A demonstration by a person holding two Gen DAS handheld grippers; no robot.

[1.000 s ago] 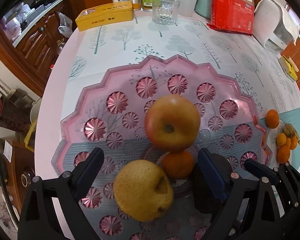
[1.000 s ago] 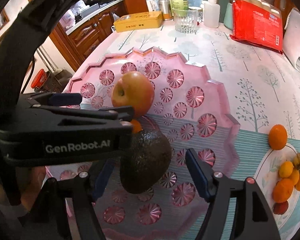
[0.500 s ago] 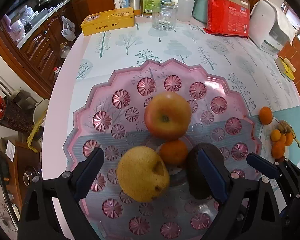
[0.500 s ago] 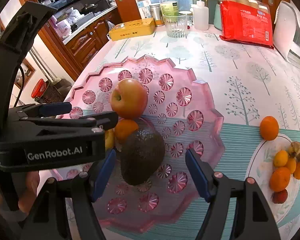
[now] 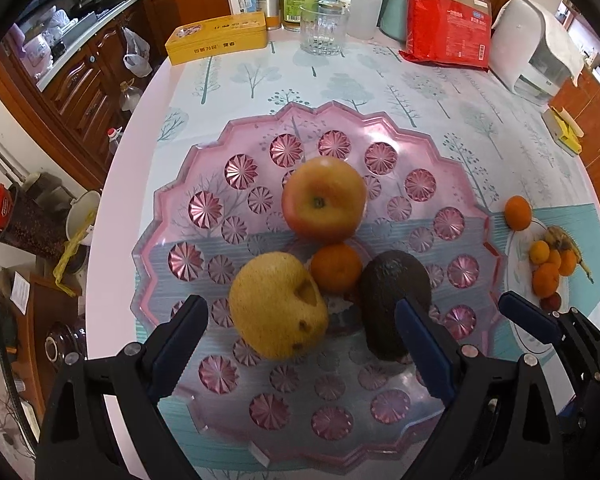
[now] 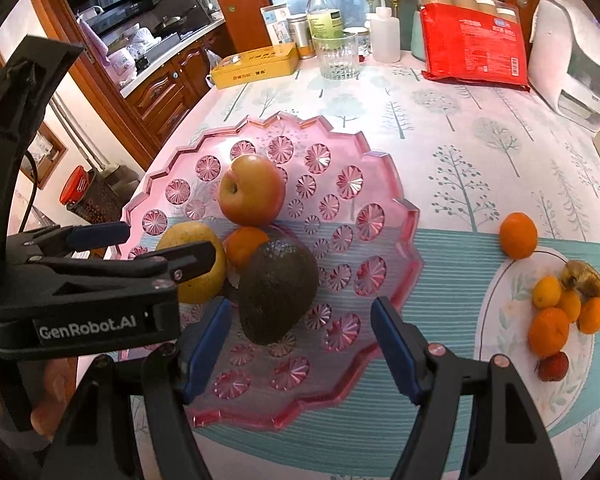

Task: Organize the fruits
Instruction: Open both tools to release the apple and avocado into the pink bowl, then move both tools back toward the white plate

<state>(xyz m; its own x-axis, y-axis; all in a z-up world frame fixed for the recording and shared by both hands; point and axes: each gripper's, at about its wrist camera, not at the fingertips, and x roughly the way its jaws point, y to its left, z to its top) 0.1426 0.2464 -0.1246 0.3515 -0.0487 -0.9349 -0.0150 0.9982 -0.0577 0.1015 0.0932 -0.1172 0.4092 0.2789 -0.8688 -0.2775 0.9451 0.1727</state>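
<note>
Pink tray (image 5: pixel 380 448) holds apple (image 5: pixel 324 198), yellow pear (image 5: pixel 278 306), avocado (image 5: pixel 394 298), mandarin (image 5: pixel 336 268) bunched mid-tray. Left gripper (image 5: pixel 300 352) and right gripper (image 6: pixel 300 344) both gape, empty. Loose orange (image 6: pixel 518 235) right, beside small plate (image 6: pixel 500 312). Risk: a finger nudging pear or avocado sends round fruit rolling.

Home kitchen, wooden cabinets (image 5: pixel 80 84), stove counter, tablecloth-covered dining table (image 5: pixel 440 92)
</note>
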